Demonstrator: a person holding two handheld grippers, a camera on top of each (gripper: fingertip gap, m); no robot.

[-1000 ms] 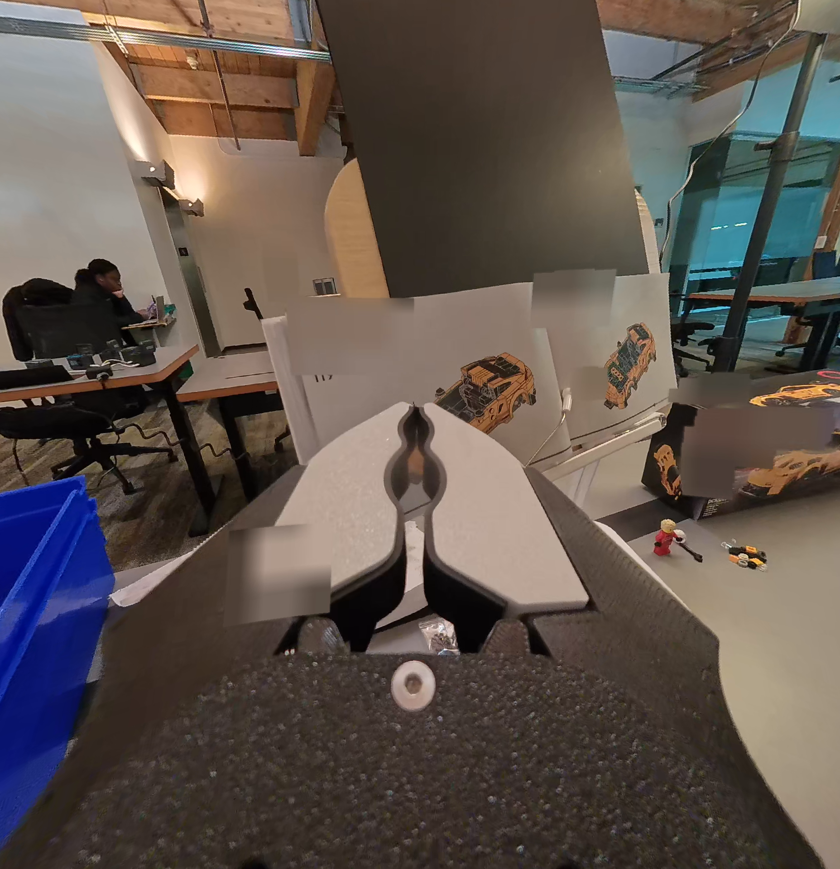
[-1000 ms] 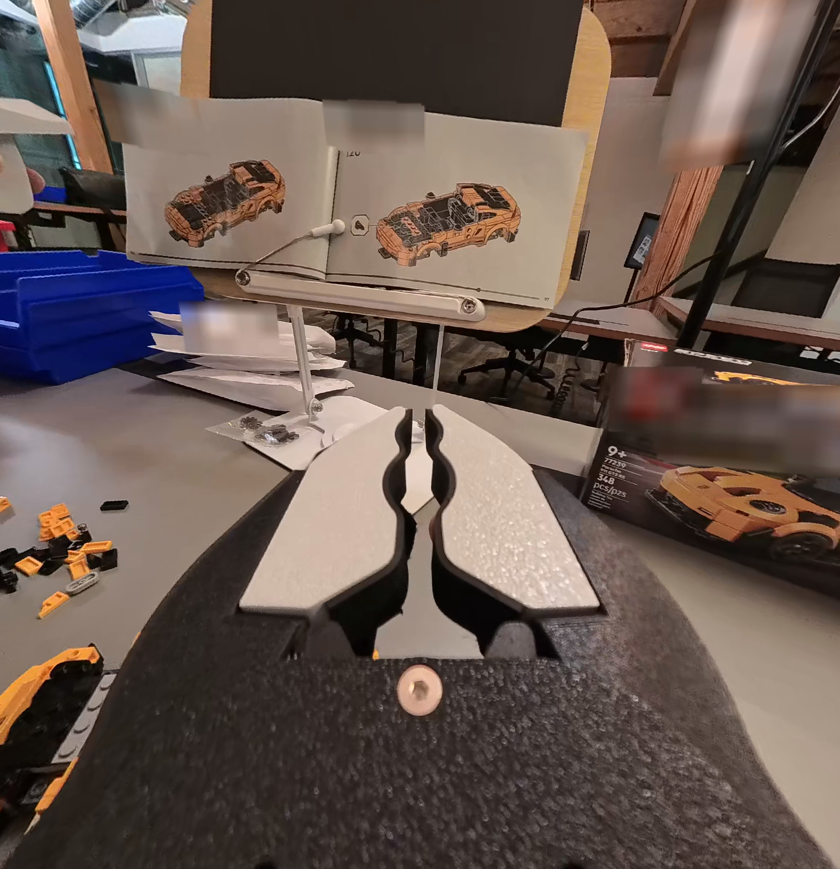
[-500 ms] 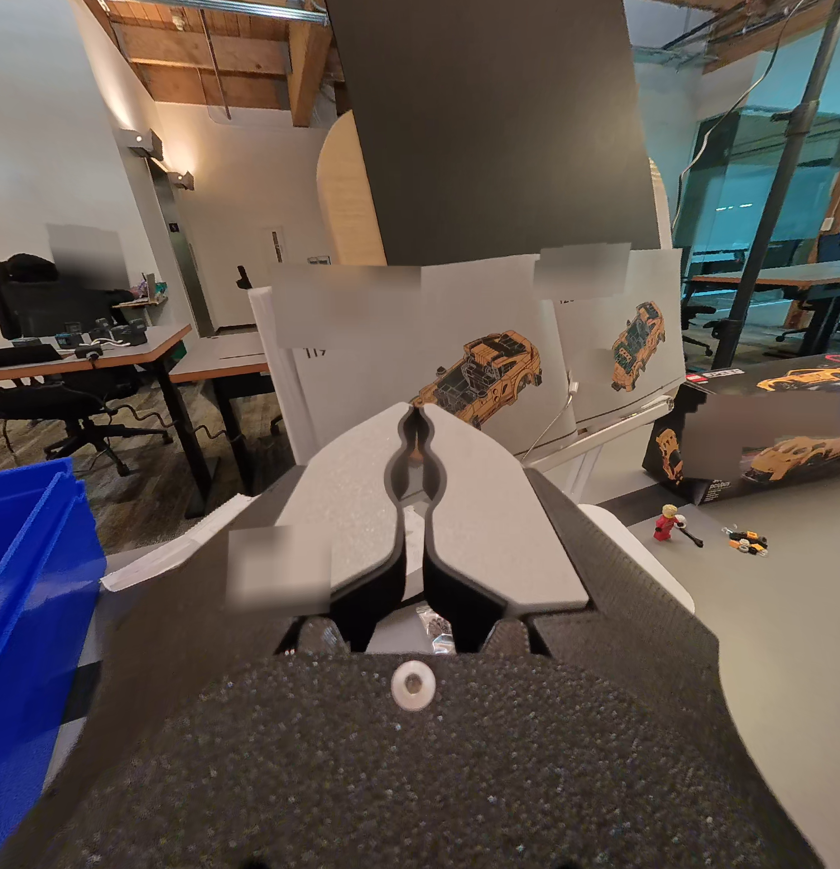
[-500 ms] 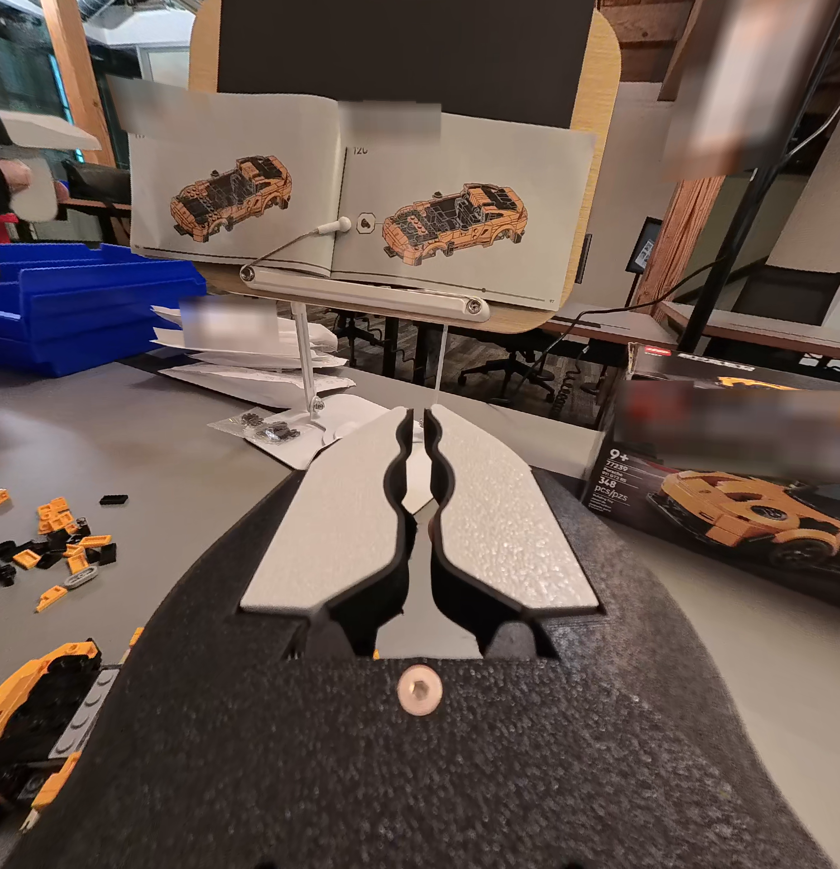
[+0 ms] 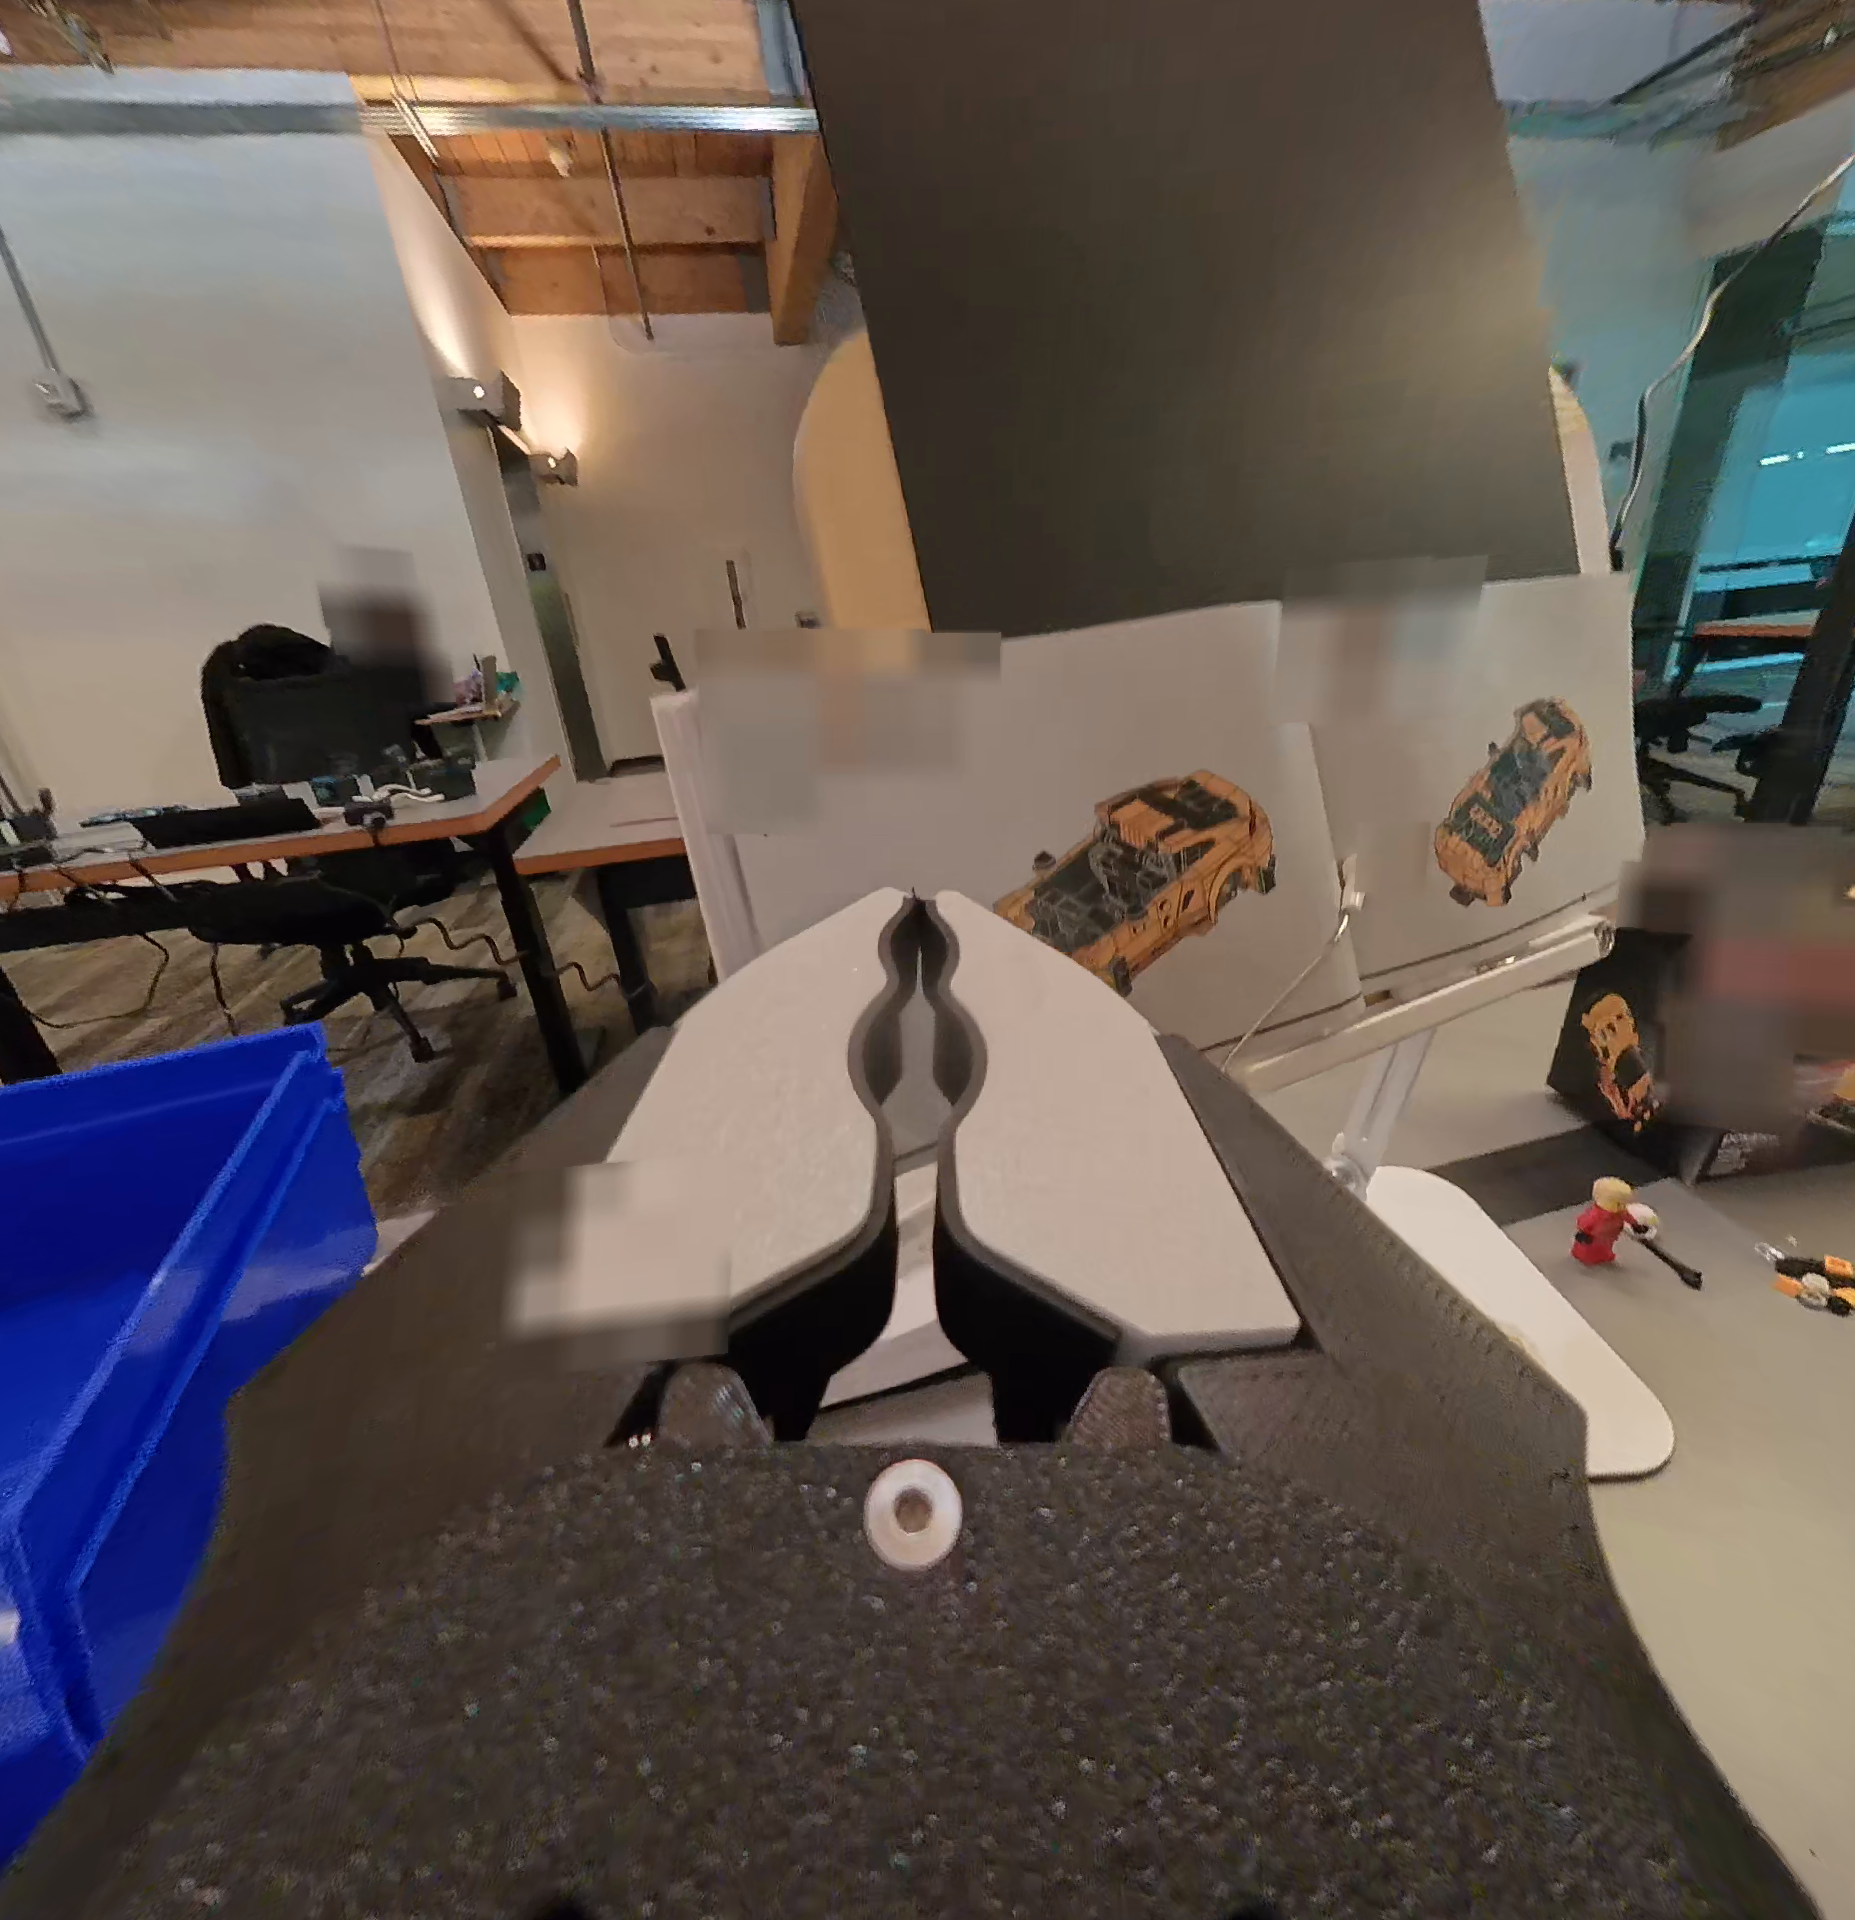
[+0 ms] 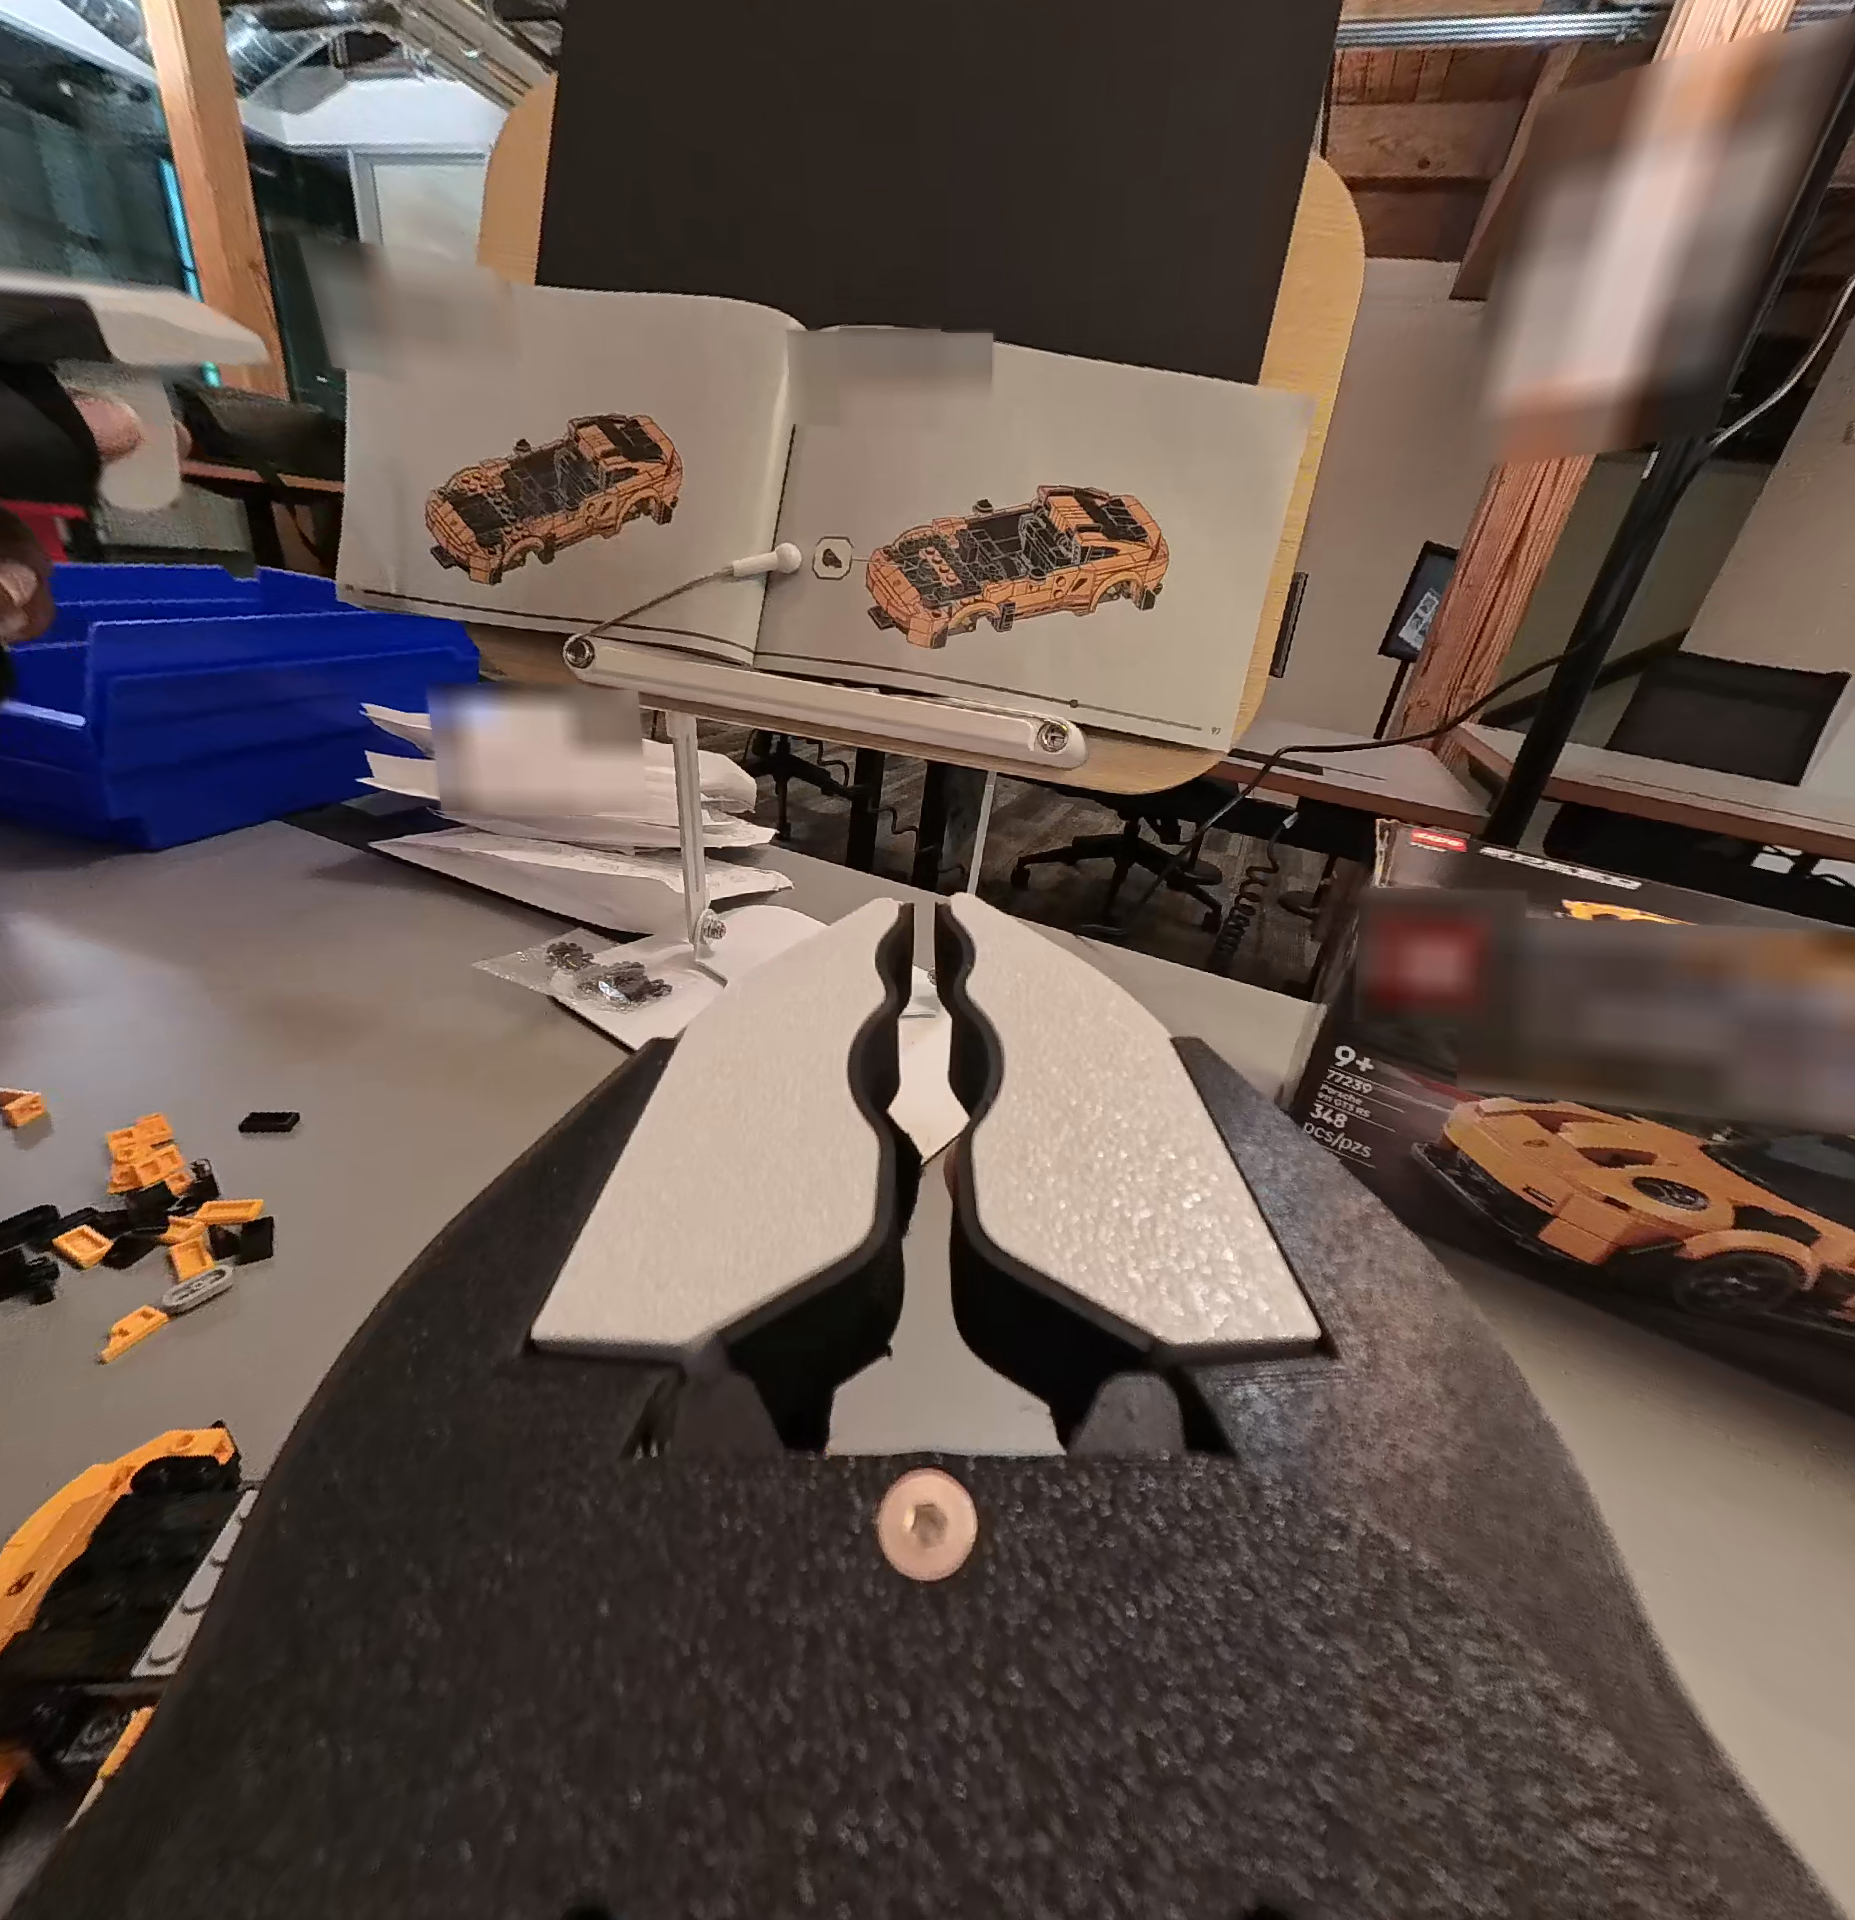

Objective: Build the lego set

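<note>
A grey table (image 6: 279,997) is seen in both views. On its left part, loose orange and black lego pieces (image 6: 144,1216) are scattered, and a partly built orange car (image 6: 81,1538) is placed nearer, at the left edge. Farther back, blue bins (image 6: 206,707) are stacked, with white paper sheets (image 6: 580,831) just beside them. A small clear bag of dark parts (image 6: 601,977) is laid against the white base of the book stand (image 5: 1525,1340). On the right, the set's box (image 6: 1629,1132) is standing. A red minifigure (image 5: 1603,1221) is found near a small cluster of pieces (image 5: 1827,1280).
</note>
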